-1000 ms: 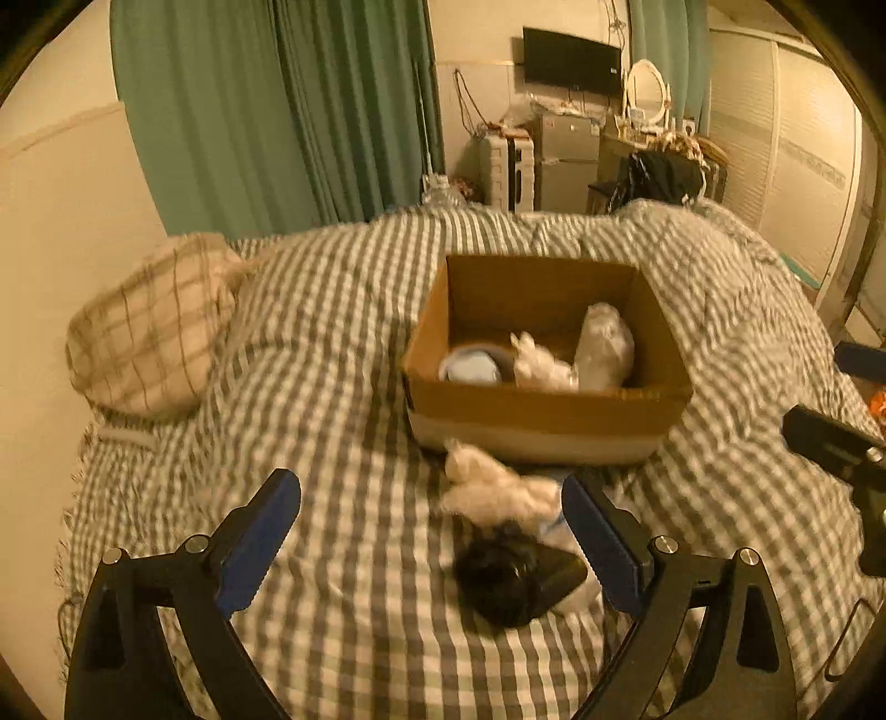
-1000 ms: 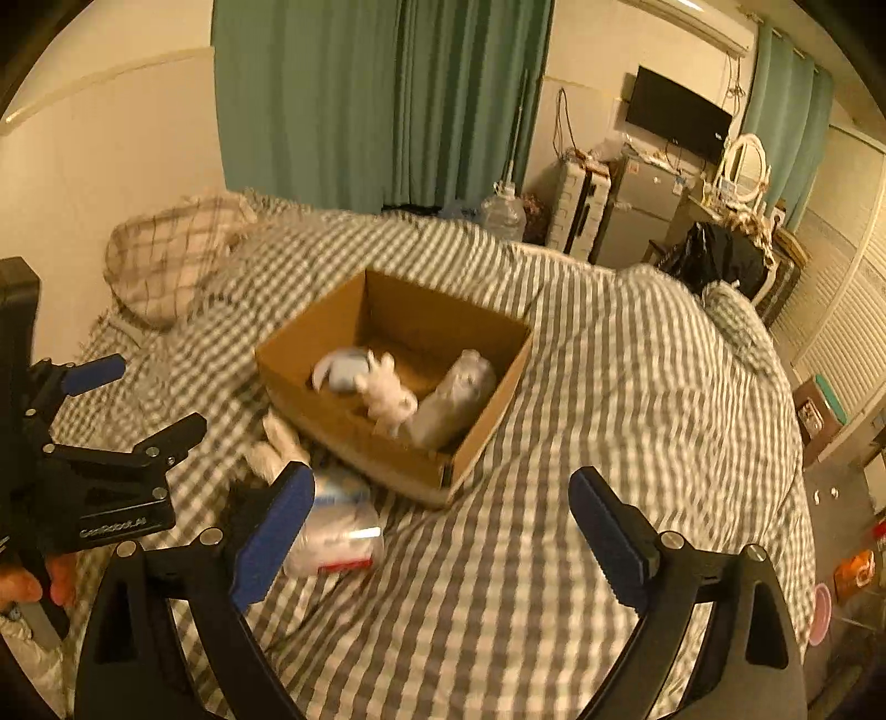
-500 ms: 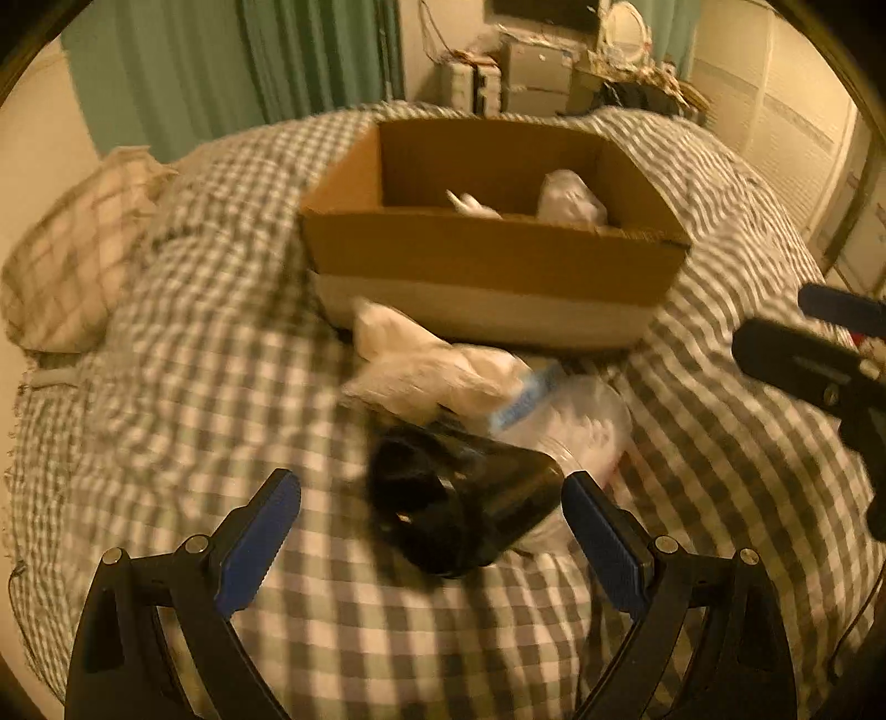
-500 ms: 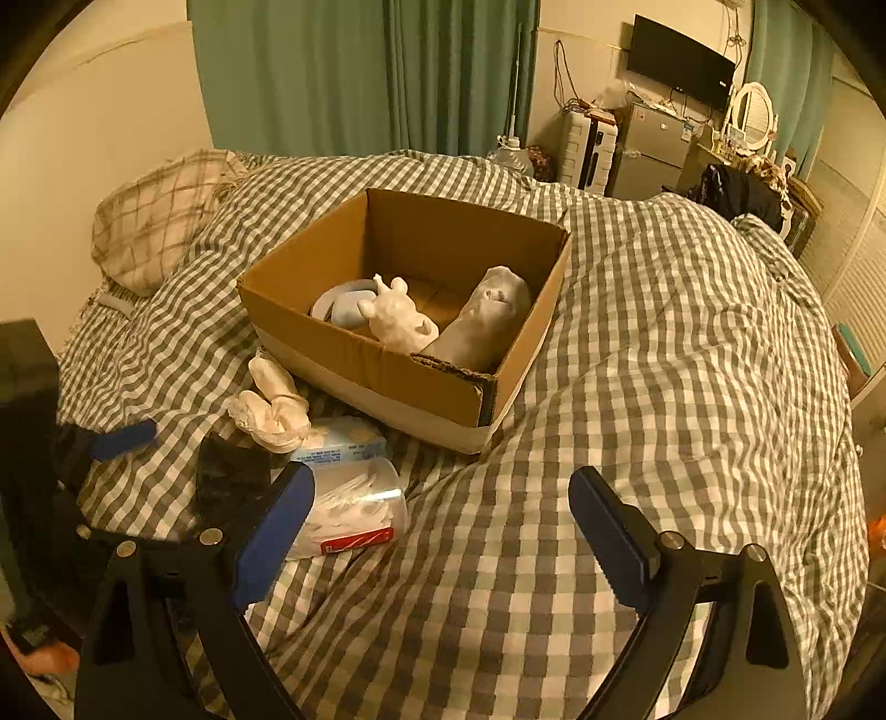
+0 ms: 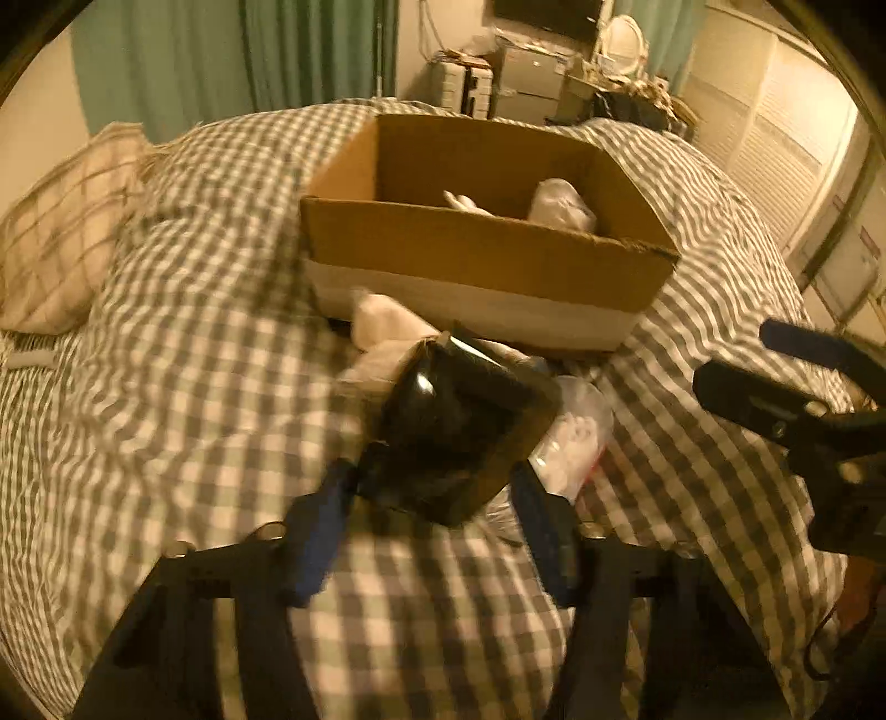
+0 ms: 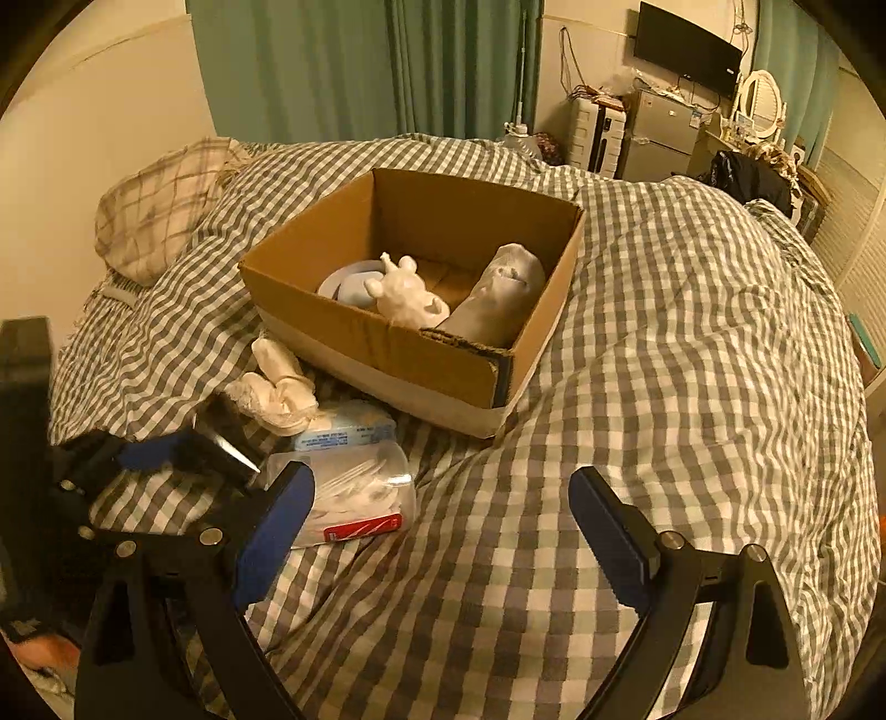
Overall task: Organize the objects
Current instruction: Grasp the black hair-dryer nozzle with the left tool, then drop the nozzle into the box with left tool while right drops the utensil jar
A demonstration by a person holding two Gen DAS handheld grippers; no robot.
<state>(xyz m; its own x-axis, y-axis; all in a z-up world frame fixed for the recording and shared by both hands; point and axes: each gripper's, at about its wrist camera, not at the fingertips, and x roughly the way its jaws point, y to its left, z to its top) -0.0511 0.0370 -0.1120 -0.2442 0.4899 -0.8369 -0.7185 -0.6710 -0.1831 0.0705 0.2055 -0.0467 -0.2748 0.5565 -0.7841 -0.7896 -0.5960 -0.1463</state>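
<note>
Left gripper point(image 5: 432, 487), wide apart half a second ago, is now closing on the black container point(image 5: 459, 432), at six o'clock from the cardboard box point(image 5: 487, 260), readying it for boxing. Right gripper point(image 6: 443, 515) is hanging open, idle.

Place: a bedroom in a home, lit warm and dim.
Bed: checked duvet point(image 6: 664, 332) fills the view, plaid pillow point(image 6: 160, 205) by the wall.
Windows: long green curtains point(image 6: 360, 66) behind the bed.
Far corner: wall TV point(image 6: 686, 47), small fridge point(image 6: 656, 141), round mirror point(image 6: 764, 102) over a cluttered desk.
Clutter: cardboard box point(image 6: 387, 343) on the covers.
</note>
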